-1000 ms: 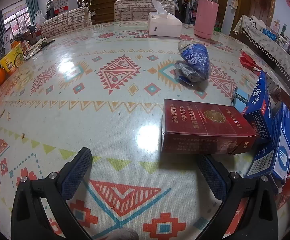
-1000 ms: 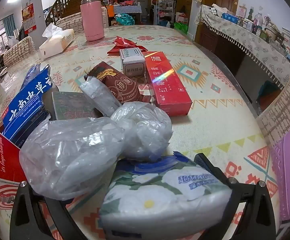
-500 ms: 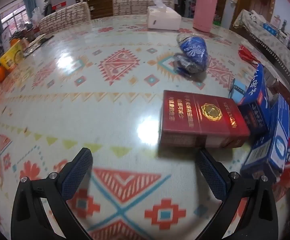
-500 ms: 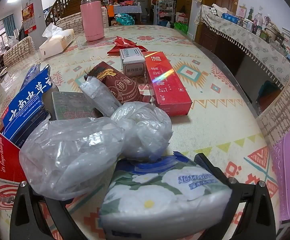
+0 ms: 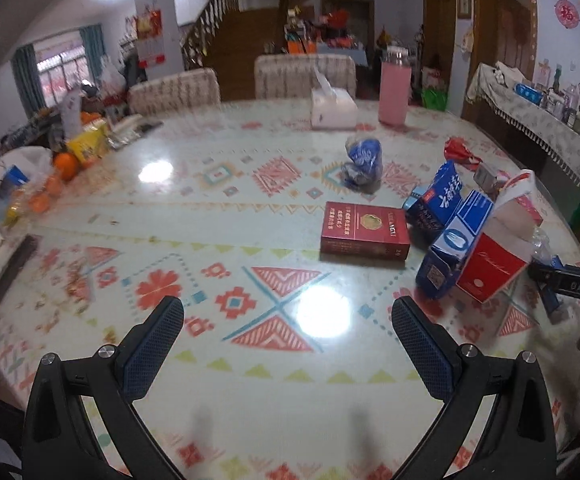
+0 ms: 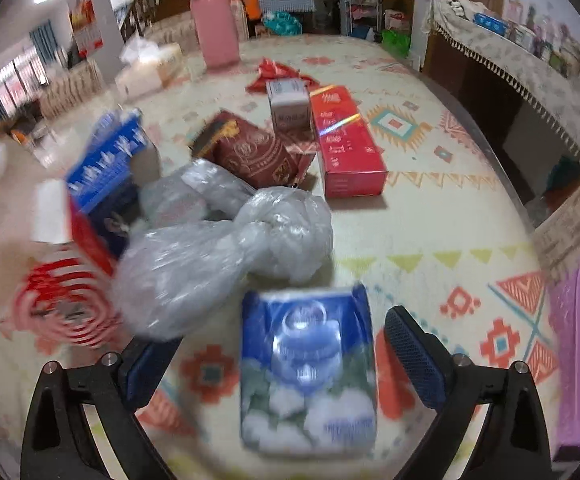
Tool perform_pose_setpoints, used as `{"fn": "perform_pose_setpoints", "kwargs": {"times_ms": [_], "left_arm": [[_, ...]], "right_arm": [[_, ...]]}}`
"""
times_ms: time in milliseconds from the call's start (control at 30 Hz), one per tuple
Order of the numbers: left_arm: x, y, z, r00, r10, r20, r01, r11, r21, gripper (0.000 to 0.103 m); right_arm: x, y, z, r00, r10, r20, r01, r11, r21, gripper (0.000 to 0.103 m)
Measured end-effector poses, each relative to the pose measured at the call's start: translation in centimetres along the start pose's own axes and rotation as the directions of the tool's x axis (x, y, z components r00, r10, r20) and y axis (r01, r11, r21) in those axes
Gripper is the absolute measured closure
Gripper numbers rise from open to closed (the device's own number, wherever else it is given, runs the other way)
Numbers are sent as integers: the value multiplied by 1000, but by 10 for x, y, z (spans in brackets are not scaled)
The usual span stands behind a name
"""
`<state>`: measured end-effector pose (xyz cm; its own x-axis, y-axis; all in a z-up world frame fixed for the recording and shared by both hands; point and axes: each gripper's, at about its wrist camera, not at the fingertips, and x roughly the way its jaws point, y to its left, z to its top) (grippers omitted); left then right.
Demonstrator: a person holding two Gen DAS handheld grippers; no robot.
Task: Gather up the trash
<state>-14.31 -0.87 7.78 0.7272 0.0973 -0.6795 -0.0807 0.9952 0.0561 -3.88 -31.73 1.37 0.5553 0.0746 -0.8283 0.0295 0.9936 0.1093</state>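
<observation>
Backing away from the dark red carton, the left gripper is now hanging wide and empty over bare patterned tablecloth, while the right gripper is standing spread with the soft tissue pack lying loose between its fingers, no longer clamped and turned end-on. Blur is smearing this view, so contact is hard to judge.

Collection is looking barely begun: everything is still sitting on the table. Crinkled clear plastic bags, knotted and puffy, are resting just beyond the pack; stiff glossy cardboard is lying around them, namely a long red box, a blue box and a small grey cube. A crumpled blue wrapper is sitting apart, mid-table. No bin is clearly showing.
</observation>
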Motion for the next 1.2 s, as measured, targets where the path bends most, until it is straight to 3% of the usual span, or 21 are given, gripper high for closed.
{"fn": "perform_pose_setpoints", "kwargs": {"times_ms": [133,300,567,1200], "left_arm": [[-24,-7,-11,999,16,45,-16,1000,2,0],[-53,-19,-22,995,19,98,-24,999,46,0],[-86,-26,-28,989,-7,147,2,999,37,0],[-133,-38,-58,977,13,213,-35,994,104,0]], "right_arm": [[-38,0,-21,994,-3,107,3,1000,0,2],[-92,8,-61,960,29,279,-22,999,-29,1],[-121,8,-96,944,71,321,-79,997,13,1],[-177,23,-146,912,83,401,-83,996,-16,1]]}}
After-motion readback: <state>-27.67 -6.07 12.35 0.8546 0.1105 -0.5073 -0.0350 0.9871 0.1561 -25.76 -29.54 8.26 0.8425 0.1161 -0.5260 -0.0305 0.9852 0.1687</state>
